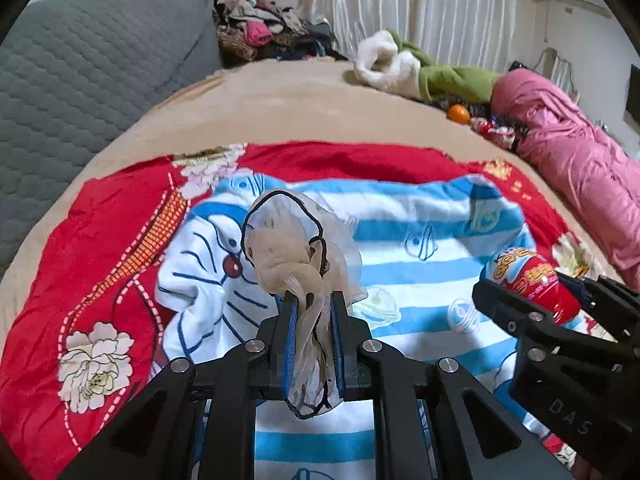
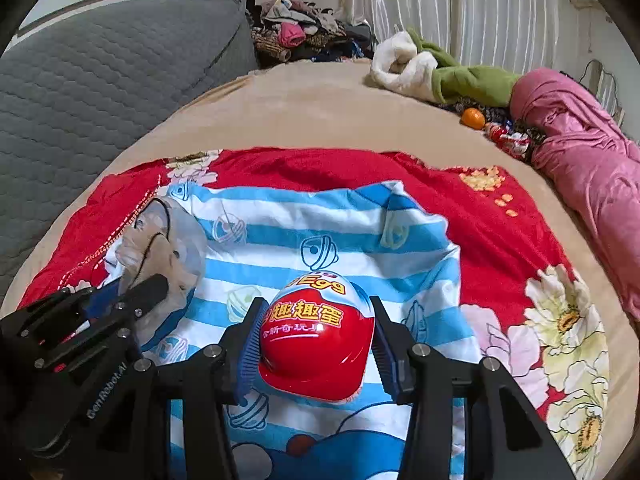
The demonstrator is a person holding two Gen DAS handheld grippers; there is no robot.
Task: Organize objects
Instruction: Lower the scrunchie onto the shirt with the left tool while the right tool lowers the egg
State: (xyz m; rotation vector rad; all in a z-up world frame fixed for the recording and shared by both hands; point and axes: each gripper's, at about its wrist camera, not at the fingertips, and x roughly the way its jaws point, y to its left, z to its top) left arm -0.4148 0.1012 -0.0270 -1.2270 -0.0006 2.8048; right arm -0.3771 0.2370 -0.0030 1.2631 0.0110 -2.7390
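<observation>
My left gripper (image 1: 313,300) is shut on a sheer beige net pouch (image 1: 298,240) with a black drawstring, which bunches up above the jaws. It shows again at the left of the right wrist view, where the left gripper (image 2: 154,286) holds the pouch (image 2: 168,248) over the cloth. My right gripper (image 2: 316,312) is shut on a red and white toy egg (image 2: 318,340) with yellow lettering; in the left wrist view the egg (image 1: 532,280) sits in the right gripper (image 1: 524,292) at the right edge. Both hang over a blue-and-white striped cartoon cloth (image 2: 320,236).
The striped cloth lies on a red floral sheet (image 1: 100,240) over a tan bed (image 1: 280,104). A grey quilted cushion (image 1: 88,64) is at left. Far right lie a pink jacket (image 1: 568,140), a green and white garment (image 1: 420,68), an orange (image 1: 458,113) and snack wrappers (image 2: 508,138). A clothes pile (image 1: 260,28) sits behind.
</observation>
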